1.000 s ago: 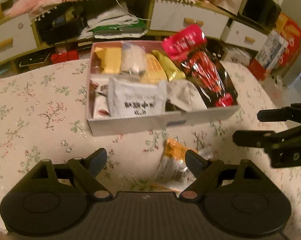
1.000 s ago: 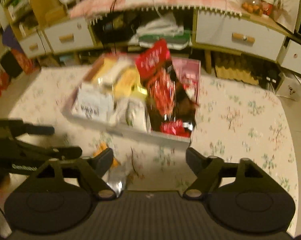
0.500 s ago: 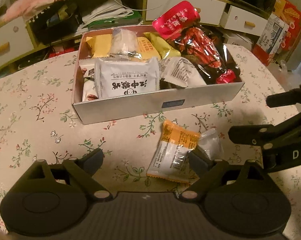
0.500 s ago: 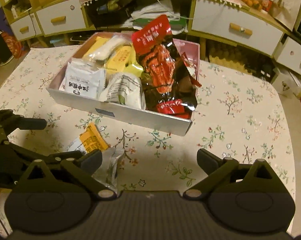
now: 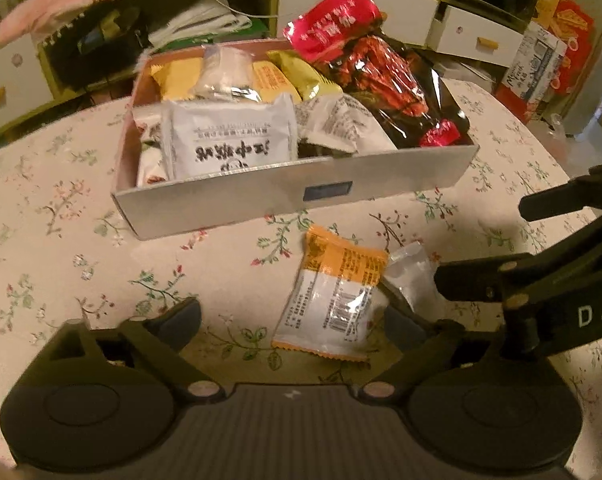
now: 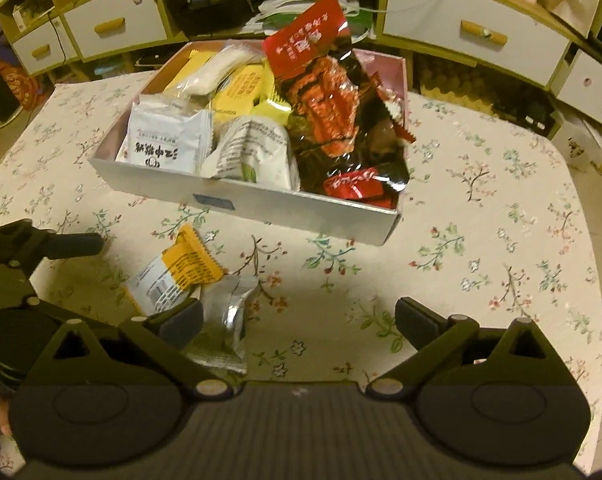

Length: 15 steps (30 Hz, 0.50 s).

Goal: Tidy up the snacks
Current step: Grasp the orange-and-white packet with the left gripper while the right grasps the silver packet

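Observation:
A grey cardboard box [image 5: 261, 204] [image 6: 301, 208] full of snack packets stands on the floral tablecloth. An orange-and-white packet [image 5: 337, 296] [image 6: 177, 276] and a silver packet [image 5: 411, 276] [image 6: 225, 328] lie on the cloth in front of the box. My left gripper [image 5: 293, 316] is open, low over the cloth, with the orange packet near its right finger. My right gripper [image 6: 299, 320] is open, with the silver packet by its left finger. Each gripper shows in the other's view, the right one [image 5: 541, 248] and the left one [image 6: 61, 244].
A large red-and-black bag [image 5: 385, 68] [image 6: 333, 120] sticks up out of the box's right side. White drawers and cluttered shelves [image 6: 469, 36] stand behind the table. Bare tablecloth lies to the right of the box [image 6: 501, 220] and to its left [image 5: 41, 200].
Both grippers have moved down and closer to the two loose packets; these and the box look larger. The jaws stay open. Nothing has been picked up.

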Each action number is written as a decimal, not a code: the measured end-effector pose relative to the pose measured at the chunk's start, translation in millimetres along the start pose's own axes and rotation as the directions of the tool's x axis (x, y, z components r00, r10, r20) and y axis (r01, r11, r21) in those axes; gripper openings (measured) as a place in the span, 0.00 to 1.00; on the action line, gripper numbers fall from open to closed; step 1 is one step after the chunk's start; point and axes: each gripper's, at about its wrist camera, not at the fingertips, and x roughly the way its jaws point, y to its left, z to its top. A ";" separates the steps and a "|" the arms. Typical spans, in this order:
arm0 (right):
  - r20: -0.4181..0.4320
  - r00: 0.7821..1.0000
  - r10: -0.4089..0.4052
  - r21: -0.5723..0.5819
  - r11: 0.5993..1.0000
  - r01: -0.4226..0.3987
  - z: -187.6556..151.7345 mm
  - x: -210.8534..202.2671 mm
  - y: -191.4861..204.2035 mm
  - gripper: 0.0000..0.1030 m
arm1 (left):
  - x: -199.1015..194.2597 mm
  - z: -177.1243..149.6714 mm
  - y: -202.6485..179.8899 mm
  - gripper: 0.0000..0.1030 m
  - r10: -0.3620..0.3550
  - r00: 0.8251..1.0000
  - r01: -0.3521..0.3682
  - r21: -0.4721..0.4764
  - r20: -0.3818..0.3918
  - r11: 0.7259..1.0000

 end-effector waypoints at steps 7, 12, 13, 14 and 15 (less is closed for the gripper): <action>-0.012 0.997 0.079 0.091 0.993 -0.077 0.5 2.9 -8.7 0.91 | -5.1 3.8 5.8 0.51 -0.041 0.999 0.041 -0.013 0.020 0.999; -0.023 0.996 0.087 0.074 0.994 -0.085 -2.2 8.9 -0.7 0.81 | -8.2 6.3 20.8 0.42 -0.046 0.999 0.047 -0.067 0.020 0.997; -0.024 0.995 0.096 0.071 0.993 -0.094 -2.8 10.8 2.8 0.79 | -8.7 6.3 23.8 0.42 -0.042 0.999 0.043 -0.076 0.020 0.996; -0.026 0.994 0.104 0.069 0.992 -0.102 -3.4 12.9 7.1 0.76 | -9.3 6.4 27.0 0.42 -0.037 0.999 0.039 -0.090 0.018 0.995; -0.026 0.993 0.112 0.066 0.992 -0.110 -3.5 14.1 10.7 0.73 | -10.2 6.7 29.4 0.42 -0.034 0.999 0.036 -0.101 0.018 0.994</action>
